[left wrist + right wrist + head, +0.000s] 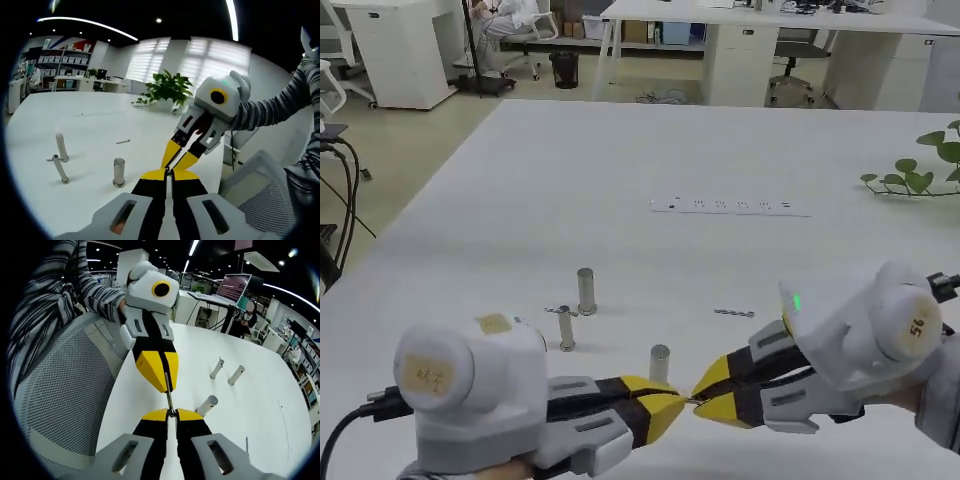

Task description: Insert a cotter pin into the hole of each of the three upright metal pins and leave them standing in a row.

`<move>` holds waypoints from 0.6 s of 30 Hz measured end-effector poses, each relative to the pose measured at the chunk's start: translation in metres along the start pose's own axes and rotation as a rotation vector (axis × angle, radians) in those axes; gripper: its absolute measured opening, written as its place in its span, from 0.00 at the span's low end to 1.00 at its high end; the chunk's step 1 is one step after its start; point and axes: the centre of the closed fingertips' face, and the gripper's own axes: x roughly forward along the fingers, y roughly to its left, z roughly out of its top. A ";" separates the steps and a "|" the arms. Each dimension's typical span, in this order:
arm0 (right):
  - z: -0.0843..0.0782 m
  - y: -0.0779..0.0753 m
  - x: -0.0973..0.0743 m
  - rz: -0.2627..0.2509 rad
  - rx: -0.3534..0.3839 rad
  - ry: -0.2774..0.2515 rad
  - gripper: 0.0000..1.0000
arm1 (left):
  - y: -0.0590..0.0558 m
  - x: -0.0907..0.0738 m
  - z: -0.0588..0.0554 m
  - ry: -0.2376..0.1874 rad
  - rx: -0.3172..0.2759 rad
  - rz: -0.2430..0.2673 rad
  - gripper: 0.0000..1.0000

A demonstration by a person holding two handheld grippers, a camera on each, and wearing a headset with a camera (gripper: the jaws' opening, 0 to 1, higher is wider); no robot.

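Near front edge of white tabletop (520,180): left tool (675,405) clenching one end of thin metal cotter pin (169,395), holding it off surface. Three grey cylindrical metal pins standing behind tips: tall one (585,290) rearmost, thin one (566,330) near it, short one (660,363) closest to tools. Second cotter pin (734,313) lying loose further right. Right tool (702,390) gripping other end of held pin, tips nearly meeting left tool's.

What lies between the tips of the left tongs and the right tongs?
A thin cotter pin, seen in the right gripper view: it runs from the shut left tongs to the shut right tongs, each gripping one end.
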 end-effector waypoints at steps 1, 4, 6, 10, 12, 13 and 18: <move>-0.001 0.001 0.000 0.005 0.004 0.002 0.00 | 0.000 0.000 -0.001 0.003 0.005 -0.004 0.00; -0.001 0.002 0.000 0.008 -0.003 0.007 0.00 | 0.000 0.001 -0.003 0.014 0.013 -0.007 0.00; -0.002 0.001 -0.001 0.006 0.000 0.007 0.00 | 0.001 0.001 -0.005 0.023 0.013 0.001 0.00; -0.002 -0.001 -0.002 -0.003 -0.007 0.008 0.00 | 0.001 0.002 -0.005 0.025 0.034 0.009 0.00; -0.003 0.000 -0.002 0.000 -0.016 0.018 0.00 | 0.003 0.002 -0.006 0.028 0.035 0.017 0.00; -0.003 0.000 -0.002 -0.003 -0.026 0.021 0.00 | 0.004 0.003 -0.005 0.027 0.036 0.021 0.00; -0.004 -0.005 -0.003 -0.034 -0.036 0.026 0.00 | 0.012 0.003 -0.006 0.033 0.051 0.058 0.00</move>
